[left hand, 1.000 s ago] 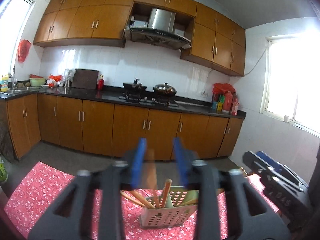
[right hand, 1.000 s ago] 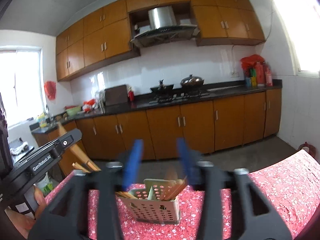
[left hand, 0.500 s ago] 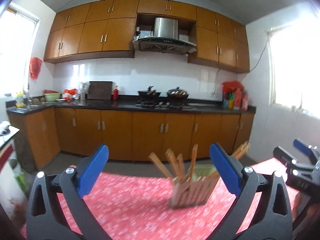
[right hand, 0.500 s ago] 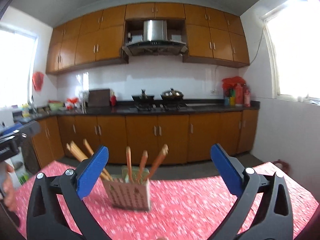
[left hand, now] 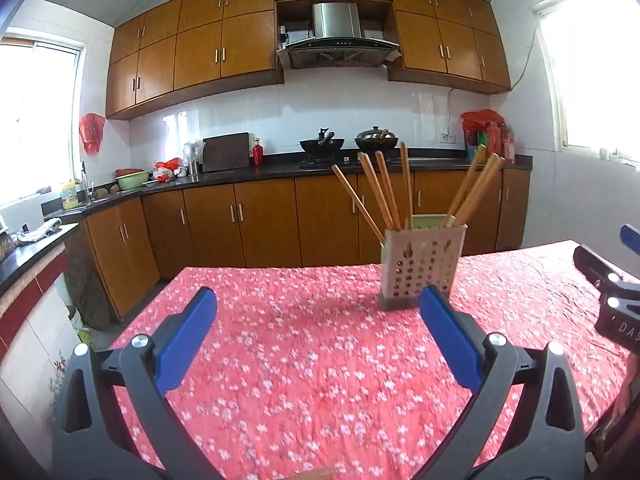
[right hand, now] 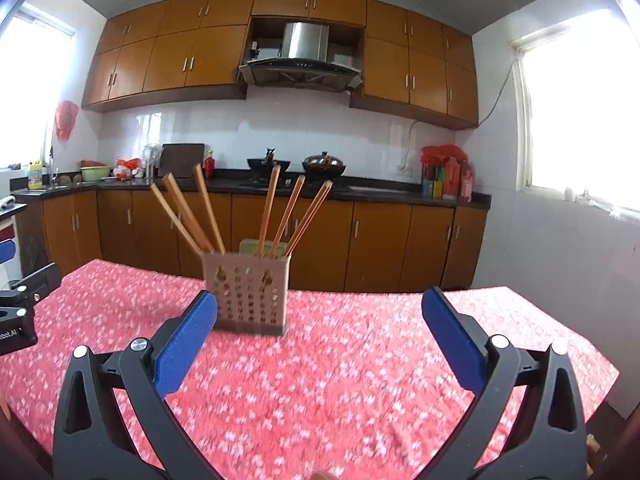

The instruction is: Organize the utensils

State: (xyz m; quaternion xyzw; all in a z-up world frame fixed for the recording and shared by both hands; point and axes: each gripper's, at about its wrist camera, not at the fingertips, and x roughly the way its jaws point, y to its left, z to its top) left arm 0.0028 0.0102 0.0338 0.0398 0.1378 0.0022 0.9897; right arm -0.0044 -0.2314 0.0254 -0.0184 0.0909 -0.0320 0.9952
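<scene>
A kitchen is seen from two handheld grippers held low over a table point(left hand: 320, 380) covered by a red cloth with small white flowers. The left gripper point(left hand: 318, 320) is spread wide, its two blue pads point(left hand: 186, 340) far apart with only cloth between them; its jaws have just been opening, and nothing is held. The right gripper point(right hand: 320, 320) is likewise spread wide and empty, its jaws having just been opening too. A pale perforated utensil holder point(left hand: 422, 268) is placed upright on the cloth, apart from both grippers; in the left view it is seen just beyond the right-hand pad, and in the right view just beyond the left-hand pad. Six wooden chopsticks point(right hand: 276, 208) are stood in the holder, three fanned out to each side and leaning outwards. Behind the table, brown cabinets point(left hand: 264, 220) are set under a dark counter point(left hand: 240, 172), where two black pans point(right hand: 296, 166) are placed beneath a steel range hood point(left hand: 336, 36). Bright windows point(right hand: 580, 120) are seen on the side walls.
</scene>
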